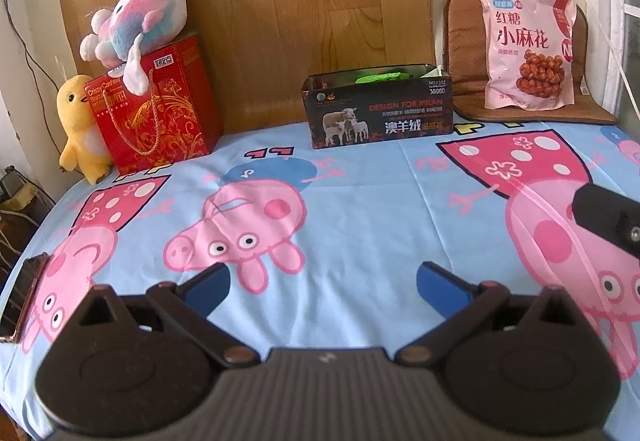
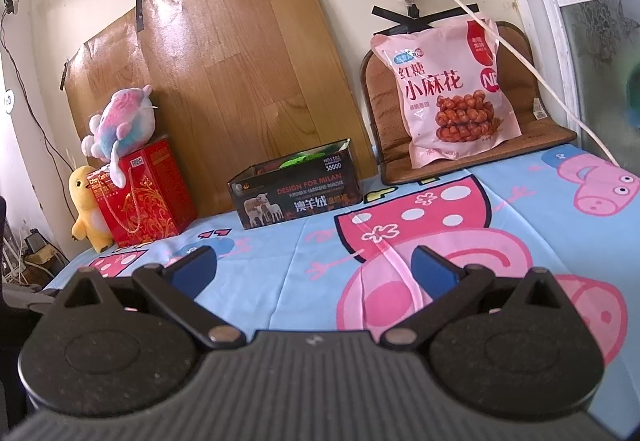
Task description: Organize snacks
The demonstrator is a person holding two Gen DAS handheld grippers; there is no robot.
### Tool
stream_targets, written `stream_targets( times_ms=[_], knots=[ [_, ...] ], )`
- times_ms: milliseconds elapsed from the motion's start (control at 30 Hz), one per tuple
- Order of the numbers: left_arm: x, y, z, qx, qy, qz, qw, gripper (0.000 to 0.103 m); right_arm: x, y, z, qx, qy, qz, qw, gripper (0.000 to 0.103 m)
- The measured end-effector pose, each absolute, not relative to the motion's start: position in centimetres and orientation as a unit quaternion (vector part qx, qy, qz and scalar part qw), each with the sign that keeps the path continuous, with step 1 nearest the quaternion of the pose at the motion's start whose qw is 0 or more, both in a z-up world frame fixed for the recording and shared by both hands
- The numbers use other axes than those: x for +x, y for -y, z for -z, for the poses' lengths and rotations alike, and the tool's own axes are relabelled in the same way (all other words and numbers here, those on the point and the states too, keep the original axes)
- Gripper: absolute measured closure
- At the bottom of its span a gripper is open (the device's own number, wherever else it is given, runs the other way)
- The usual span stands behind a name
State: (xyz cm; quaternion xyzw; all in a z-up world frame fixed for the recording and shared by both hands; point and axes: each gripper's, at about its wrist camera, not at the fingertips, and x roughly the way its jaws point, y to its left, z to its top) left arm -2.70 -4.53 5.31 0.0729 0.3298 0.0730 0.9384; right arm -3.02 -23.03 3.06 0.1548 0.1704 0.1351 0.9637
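A black open-top box (image 1: pixel 380 113) stands at the back of the table with green snack packets (image 1: pixel 380 76) inside; it also shows in the right wrist view (image 2: pixel 298 193). A large pink snack bag (image 1: pixel 528 45) leans upright on a brown cushion at the back right, also in the right wrist view (image 2: pixel 448 93). My left gripper (image 1: pixel 322 287) is open and empty, low over the cloth, well short of the box. My right gripper (image 2: pixel 314 267) is open and empty, also short of the box; part of it shows in the left wrist view (image 1: pixel 608 221).
A red gift box (image 1: pixel 156 109) with a pink plush (image 1: pixel 140 21) on top and a yellow plush (image 1: pixel 78 129) stand at the back left. A phone (image 1: pixel 24 297) lies at the left table edge. A cartoon-pig cloth (image 1: pixel 360 201) covers the table. A cable (image 2: pixel 500 41) hangs at the right.
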Motion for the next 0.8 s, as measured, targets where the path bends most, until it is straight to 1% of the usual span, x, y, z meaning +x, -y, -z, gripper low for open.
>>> stream_targets(
  times_ms=[800],
  knots=[
    [-1.7, 5.6, -5.2, 0.105, -0.325, -0.082, 0.936, 0.0, -2.5, 23.9, -2.5, 0.169, -0.175, -0.13, 0.961, 0.0]
  ],
)
